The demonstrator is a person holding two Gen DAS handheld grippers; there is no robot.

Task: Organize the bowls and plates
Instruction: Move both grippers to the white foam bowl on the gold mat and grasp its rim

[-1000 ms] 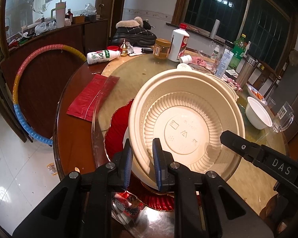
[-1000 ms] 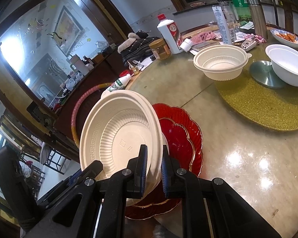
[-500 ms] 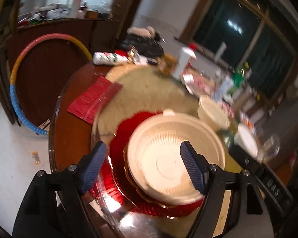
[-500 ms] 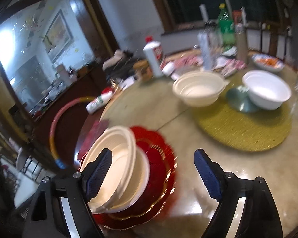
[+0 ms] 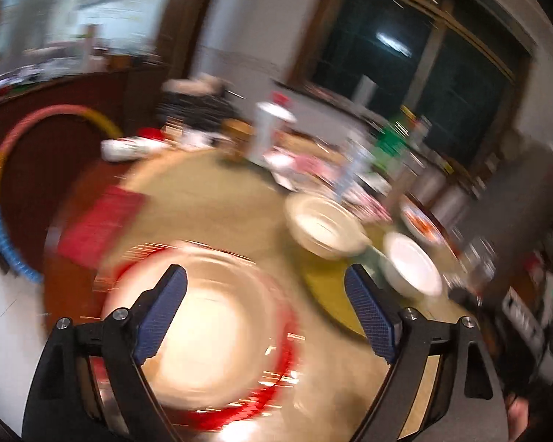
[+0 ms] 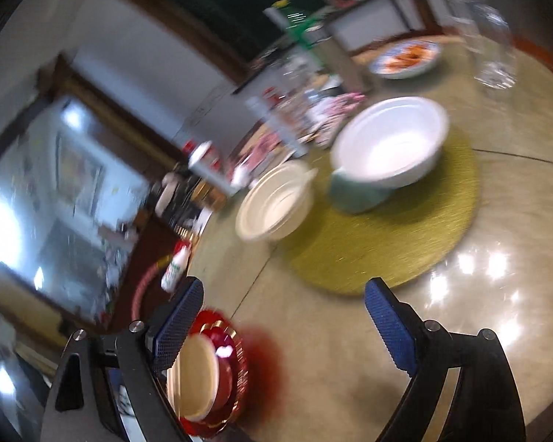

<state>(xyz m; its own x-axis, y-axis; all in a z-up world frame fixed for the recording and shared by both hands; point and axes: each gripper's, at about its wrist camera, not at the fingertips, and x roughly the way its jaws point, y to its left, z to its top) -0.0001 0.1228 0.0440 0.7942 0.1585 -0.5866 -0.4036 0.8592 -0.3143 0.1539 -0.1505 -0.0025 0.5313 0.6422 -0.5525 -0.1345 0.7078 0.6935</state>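
Motion blur smears the cream plate (image 5: 202, 331) and far clutter (image 5: 313, 154); labels unreadable.

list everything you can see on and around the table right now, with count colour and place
cream plate: one, cream, lying on the red plates at the near edge
red plates: stack, count unclear, red with gold rims, under the cream plate
cream bowl: one, cream, at the edge of the gold mat
white bowl: one, white, on the gold mat
gold mat: one, gold-green, round, mid-table
food dish: one, pale with orange food, far side
white bottle: one, white with red cap, far side
hoop: one, pink, yellow, blue, left of the table
table: one, glossy beige
left gripper: jaws opening, holding nothing
right gripper: jaws opening, holding nothing
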